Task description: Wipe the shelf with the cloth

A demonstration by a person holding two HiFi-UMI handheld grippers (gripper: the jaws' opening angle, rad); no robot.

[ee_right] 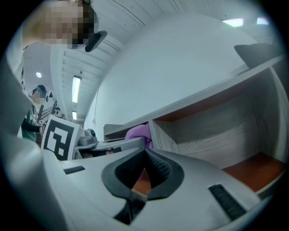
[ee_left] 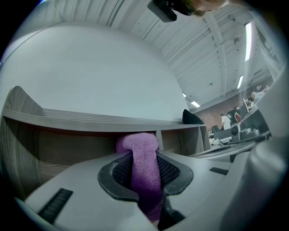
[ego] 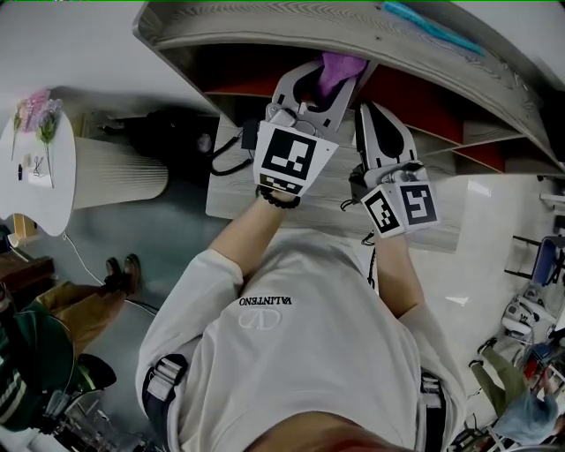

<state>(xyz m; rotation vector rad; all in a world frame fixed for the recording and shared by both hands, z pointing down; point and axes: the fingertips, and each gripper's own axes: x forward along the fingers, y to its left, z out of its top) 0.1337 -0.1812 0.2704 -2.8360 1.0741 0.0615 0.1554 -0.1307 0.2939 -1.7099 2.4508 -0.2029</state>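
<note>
The purple cloth [ego: 341,68] is pinched in my left gripper [ego: 320,78], which reaches into the grey wooden shelf [ego: 265,31] under its top board. In the left gripper view the cloth [ee_left: 143,167] runs up between the shut jaws of this gripper [ee_left: 145,155] and bulges against the shelf's top board [ee_left: 90,120]. My right gripper [ego: 369,113] sits just right of it at the shelf's front, shut with nothing held. In the right gripper view this gripper [ee_right: 145,154] points at a compartment with an orange floor [ee_right: 253,171]; the cloth [ee_right: 139,132] shows left of a divider.
A teal item [ego: 433,26] lies on top of the shelf. A round white table [ego: 35,190] with flowers and a ribbed white cylinder [ego: 119,172] stand at the left. A black bag [ego: 168,132] lies by the shelf. A seated person's legs [ego: 79,305] are at lower left.
</note>
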